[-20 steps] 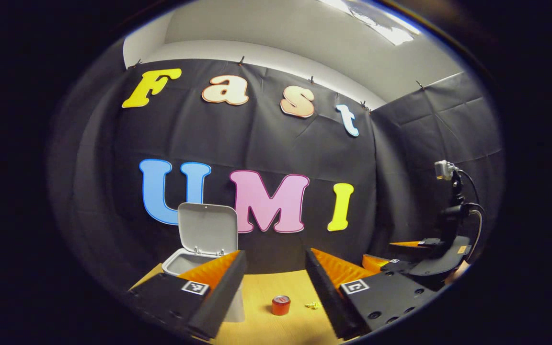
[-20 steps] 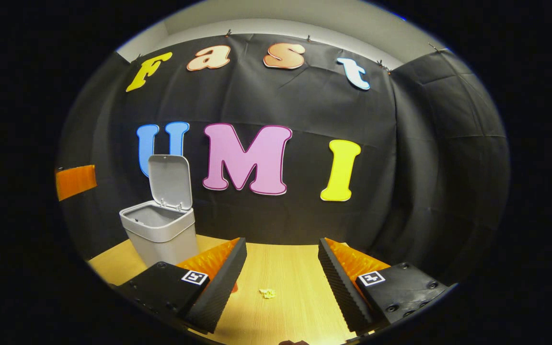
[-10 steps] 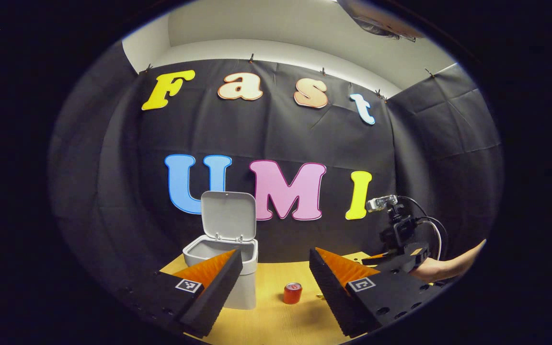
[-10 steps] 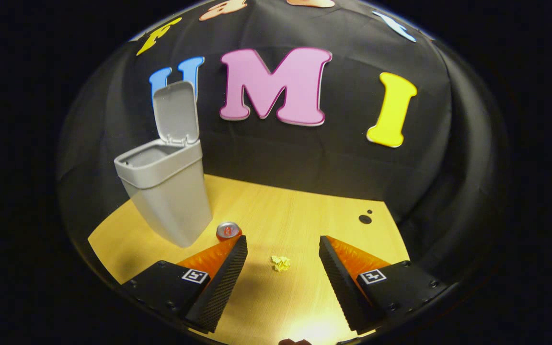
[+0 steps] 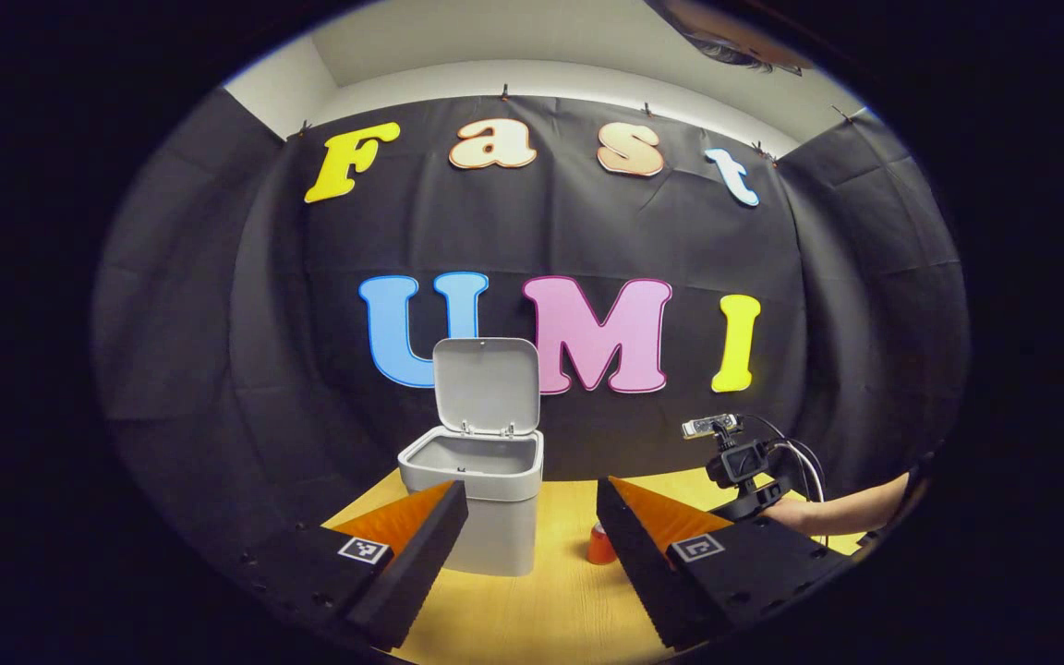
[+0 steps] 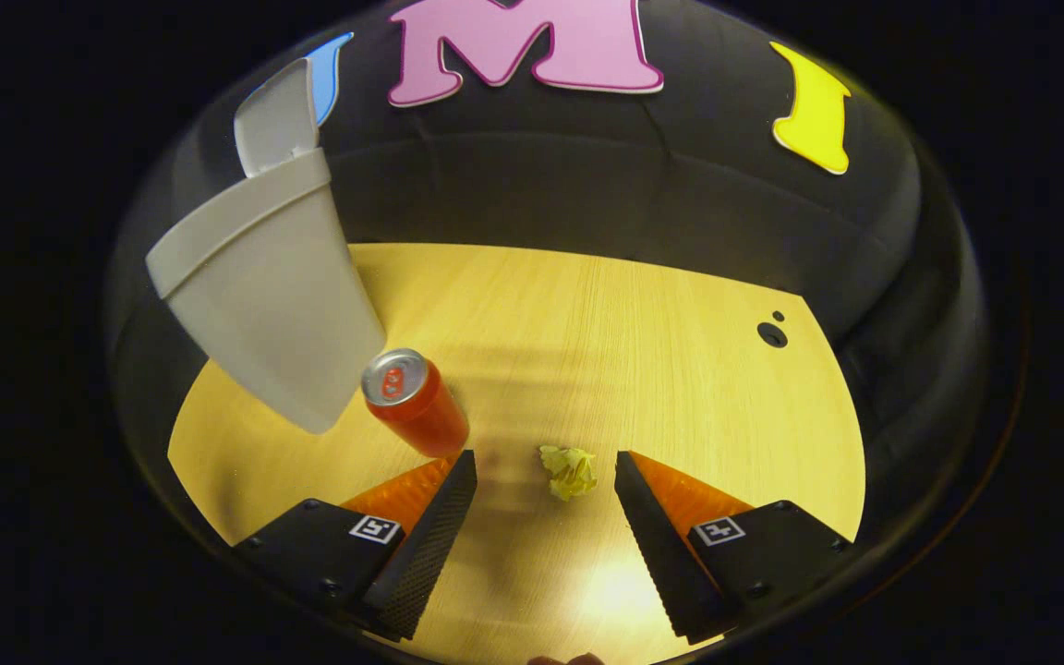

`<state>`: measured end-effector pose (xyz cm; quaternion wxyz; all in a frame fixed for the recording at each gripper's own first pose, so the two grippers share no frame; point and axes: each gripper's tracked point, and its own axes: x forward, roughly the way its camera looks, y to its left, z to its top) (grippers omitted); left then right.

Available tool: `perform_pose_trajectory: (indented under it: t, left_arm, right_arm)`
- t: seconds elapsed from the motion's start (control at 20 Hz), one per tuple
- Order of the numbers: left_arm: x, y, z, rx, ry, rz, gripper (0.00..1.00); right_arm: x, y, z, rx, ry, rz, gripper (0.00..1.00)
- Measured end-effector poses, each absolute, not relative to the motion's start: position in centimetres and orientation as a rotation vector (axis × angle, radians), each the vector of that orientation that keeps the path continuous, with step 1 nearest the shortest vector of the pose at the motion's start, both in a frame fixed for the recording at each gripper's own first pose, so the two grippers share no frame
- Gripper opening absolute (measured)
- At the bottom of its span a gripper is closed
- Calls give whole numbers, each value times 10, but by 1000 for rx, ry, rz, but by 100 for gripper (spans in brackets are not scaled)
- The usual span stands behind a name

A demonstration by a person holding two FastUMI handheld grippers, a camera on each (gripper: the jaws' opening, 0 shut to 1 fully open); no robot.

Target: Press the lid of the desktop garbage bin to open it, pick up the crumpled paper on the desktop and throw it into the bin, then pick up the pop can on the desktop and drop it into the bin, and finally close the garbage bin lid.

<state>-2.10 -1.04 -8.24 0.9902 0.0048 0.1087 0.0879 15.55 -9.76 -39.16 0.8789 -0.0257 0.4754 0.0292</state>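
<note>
The bin (image 5: 481, 503) lid (image 5: 486, 383) stands open. The right gripper (image 6: 546, 489), fingers wide, has the crumpled paper (image 6: 569, 471) between them on the worktop (image 6: 643, 332); pop can (image 6: 417, 404) beyond its left finger. Both items and closing remain.

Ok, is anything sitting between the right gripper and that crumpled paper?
Nothing visible. The crumpled paper lies on bare desktop just ahead of the open right gripper; the pop can stands off to one side.

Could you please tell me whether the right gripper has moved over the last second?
Yes. The right gripper has tipped down and closed in on the desktop: the crumpled paper now lies between its open fingers.
</note>
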Motion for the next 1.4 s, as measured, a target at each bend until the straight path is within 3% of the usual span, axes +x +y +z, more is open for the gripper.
perform_pose_trajectory:
  t: [0.45, 0.7, 0.8, 1.0, 1.05, 1.15, 1.2, 1.25, 1.3, 1.35, 1.4]
  left_arm:
    - [-25, 11, -105, -18, 276, 270, 95]
    - [-22, 7, -110, -25, 291, 278, 95]
    - [-20, 5, -112, -29, 290, 278, 95]
    - [-13, -4, -114, -36, 293, 261, 95]
    - [-12, -8, -115, -33, 297, 247, 95]
    - [-9, -11, -116, -15, 303, 222, 95]
    - [-8, -13, -114, -2, 304, 208, 95]
    - [-7, -13, -115, 7, 303, 195, 95]
    - [-6, -14, -115, 9, 304, 182, 95]
    - [-4, -13, -113, 5, 301, 171, 95]
    - [-2, -12, -112, -3, 296, 161, 95]
  right_arm:
    - [155, -116, -477, -37, 1225, 4, 98]
    - [165, -114, -488, 6, 1220, -16, 97]
    - [166, -120, -487, -3, 1224, -37, 92]
    - [164, -128, -483, -30, 1228, -3, 60]
    - [163, -129, -481, -36, 1229, -2, 60]
    - [160, -130, -479, -34, 1242, 2, 31]
    - [158, -129, -476, -29, 1243, 1, 31]
    - [153, -127, -467, -22, 1249, 12, 42]
    - [150, -126, -456, -28, 1237, 19, 27]
    - [151, -125, -443, -45, 1203, 23, 41]
    - [158, -126, -430, -64, 1158, 21, 41]
